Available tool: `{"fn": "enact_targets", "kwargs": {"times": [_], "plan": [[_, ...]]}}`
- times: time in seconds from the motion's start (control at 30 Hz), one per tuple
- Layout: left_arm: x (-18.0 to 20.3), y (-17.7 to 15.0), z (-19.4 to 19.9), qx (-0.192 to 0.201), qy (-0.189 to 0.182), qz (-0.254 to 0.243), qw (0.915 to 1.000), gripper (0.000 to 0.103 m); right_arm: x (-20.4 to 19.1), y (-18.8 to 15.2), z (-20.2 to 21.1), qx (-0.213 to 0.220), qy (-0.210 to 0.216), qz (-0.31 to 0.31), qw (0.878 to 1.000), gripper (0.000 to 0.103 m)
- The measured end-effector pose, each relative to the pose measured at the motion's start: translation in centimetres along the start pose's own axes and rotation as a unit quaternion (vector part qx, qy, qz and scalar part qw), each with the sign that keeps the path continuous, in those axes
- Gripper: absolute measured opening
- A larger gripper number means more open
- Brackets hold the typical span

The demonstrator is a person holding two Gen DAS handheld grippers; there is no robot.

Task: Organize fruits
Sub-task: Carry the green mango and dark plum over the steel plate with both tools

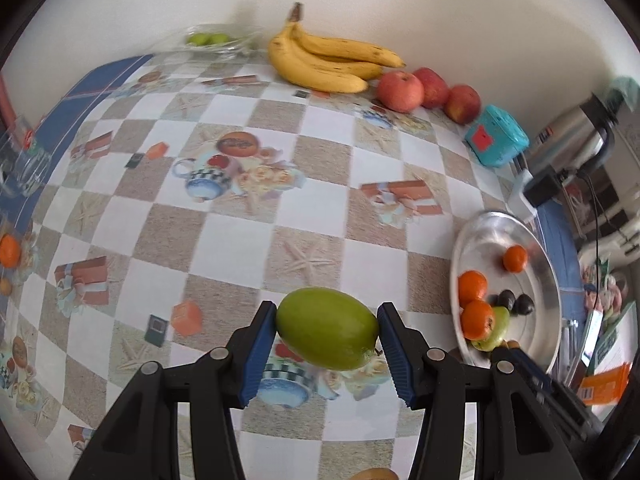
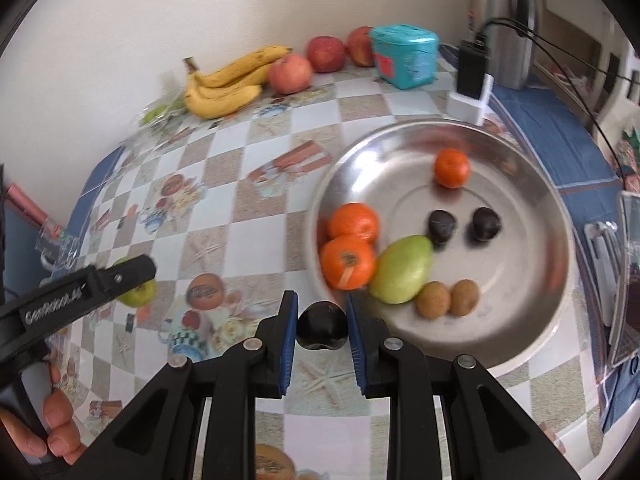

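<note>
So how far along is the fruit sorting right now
Partly done. Grouped by the wall already: yellow banana bunch, three red apples. In hand: left gripper holds a green mango; right gripper holds a dark plum. Left: the round steel tray still mixes orange tangerines, two dark plums, brown kiwis and a second mango.

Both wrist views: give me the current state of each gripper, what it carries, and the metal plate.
Left gripper: shut on a green mango, held above the table.
Right gripper: shut on a small dark plum.
Round steel plate: on the checked tablecloth, partly filled with fruit.
</note>
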State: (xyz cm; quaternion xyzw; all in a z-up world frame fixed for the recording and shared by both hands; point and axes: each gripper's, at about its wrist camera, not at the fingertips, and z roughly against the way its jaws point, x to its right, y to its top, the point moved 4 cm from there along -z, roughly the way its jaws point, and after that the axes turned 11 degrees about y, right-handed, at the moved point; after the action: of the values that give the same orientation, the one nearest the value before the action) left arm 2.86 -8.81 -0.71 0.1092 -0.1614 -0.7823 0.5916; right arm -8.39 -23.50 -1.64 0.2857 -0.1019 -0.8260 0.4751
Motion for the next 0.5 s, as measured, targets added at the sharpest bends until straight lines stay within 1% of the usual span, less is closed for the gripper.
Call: {"fn": "enact_targets", "kwargs": {"times": [0.07, 0.13, 0.27, 0.33, 0.4, 0.5], "plan": [[1.8, -0.4, 0.2, 0.003, -0.002, -0.026, 0.9996, 0.055, 1.4, 0.3, 0.2, 0.002, -0.017, -0.020, 1.000, 0.025], [3.8, -1.0, 0.4, 0.007, -0.010, -0.053, 0.9985, 0.055, 2.8, 0.5, 0.6, 0.007, -0.048, -0.030, 0.998, 0.025], [7.8, -2.4, 1.1, 0.015, -0.034, -0.105, 0.9938, 0.055, 5.0, 0.7, 1.5, 0.015, -0.053, -0.058, 0.997, 0.025], [9.7, -3.3, 1.4, 0.020, -0.049, -0.130, 0.9901, 0.055, 6.4, 0.6, 1.9, 0.016, -0.065, -0.078, 0.995, 0.025], [11.1, -4.0, 1.6, 0.022, -0.064, -0.146, 0.9870, 0.055, 7.4, 0.5, 2.1, 0.015, -0.074, -0.094, 0.993, 0.026], [12.8, -4.8, 1.9, 0.028, -0.080, -0.164, 0.9828, 0.055, 8.6, 0.3, 2.6, 0.019, -0.072, -0.114, 0.991, 0.026]]}}
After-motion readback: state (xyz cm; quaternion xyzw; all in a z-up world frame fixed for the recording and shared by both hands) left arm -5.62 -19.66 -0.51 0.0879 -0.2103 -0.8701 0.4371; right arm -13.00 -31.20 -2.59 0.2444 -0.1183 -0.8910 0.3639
